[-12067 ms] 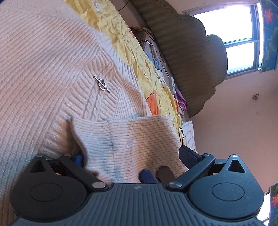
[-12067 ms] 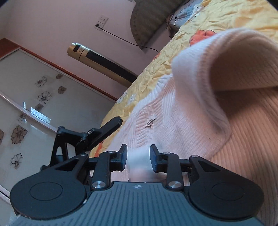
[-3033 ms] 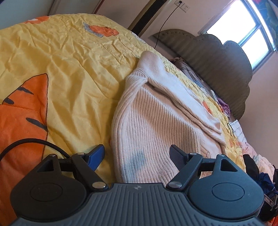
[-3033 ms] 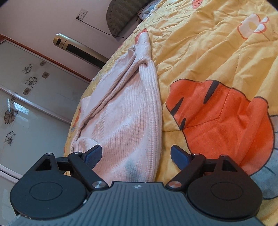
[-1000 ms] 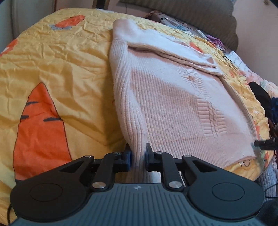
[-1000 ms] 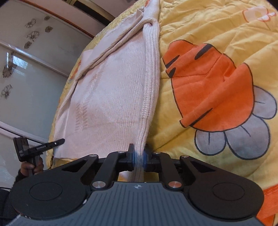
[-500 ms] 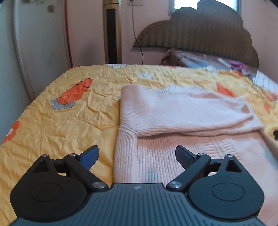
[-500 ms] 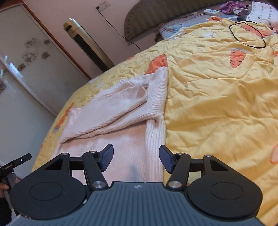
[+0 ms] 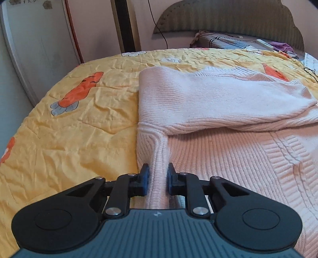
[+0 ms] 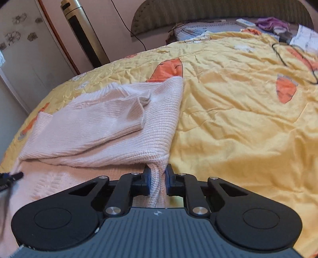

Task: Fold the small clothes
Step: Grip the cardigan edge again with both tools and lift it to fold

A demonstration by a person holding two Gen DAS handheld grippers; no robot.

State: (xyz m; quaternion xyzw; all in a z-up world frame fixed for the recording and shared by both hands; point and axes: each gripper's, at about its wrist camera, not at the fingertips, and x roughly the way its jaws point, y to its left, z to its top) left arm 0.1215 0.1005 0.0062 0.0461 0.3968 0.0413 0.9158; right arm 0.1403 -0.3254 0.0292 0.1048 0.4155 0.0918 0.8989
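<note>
A pale pink knitted sweater (image 9: 218, 150) lies flat on a yellow bedspread (image 9: 79, 129), its sleeves folded across the chest. My left gripper (image 9: 158, 176) is at the sweater's left side edge, just below the armpit. Its jaws are closing, and the pads pinch a raised ridge of the knit. In the right wrist view the sweater (image 10: 99, 127) fills the left half. My right gripper (image 10: 158, 179) is at its right side edge below the folded sleeve. Its jaws are closing too, with the pads pressing on a fold of the knit.
The bedspread (image 10: 238, 119) stretches wide to the right, with orange carrot prints. A padded headboard (image 9: 228, 17), a pillow (image 10: 198, 27) and small items lie at the far end. A black cable (image 10: 294, 59) loops at far right. A gold tower fan (image 10: 83, 33) and a wardrobe door (image 9: 39, 49) stand beyond the bed.
Both grippers let go of the sweater's edges, opened wide, moved up along the sweater's sides toward the sleeves, and have closed on the knit near the armpits.
</note>
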